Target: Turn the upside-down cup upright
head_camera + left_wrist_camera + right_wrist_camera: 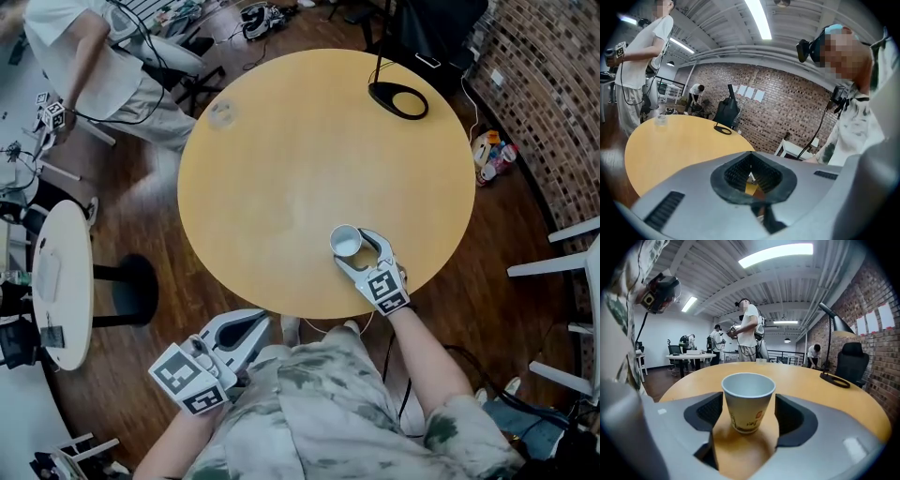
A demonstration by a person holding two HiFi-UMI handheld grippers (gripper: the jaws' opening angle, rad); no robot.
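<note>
A white paper cup (346,242) stands upright, mouth up, on the round yellow table (281,169) near its front edge. My right gripper (359,248) sits around the cup with its jaws open. In the right gripper view the cup (748,401) stands between the two black pads (707,412) with a gap on each side. My left gripper (260,323) hangs off the table's front edge, close to my body, with nothing in it. In the left gripper view its jaws (752,157) look closed together, tips meeting.
A small clear cup (222,113) stands at the table's far left, and a black lamp base (398,98) at the far right. A person (84,56) stands beyond the table. A white side table (61,281) is at the left and white chairs (562,262) at the right.
</note>
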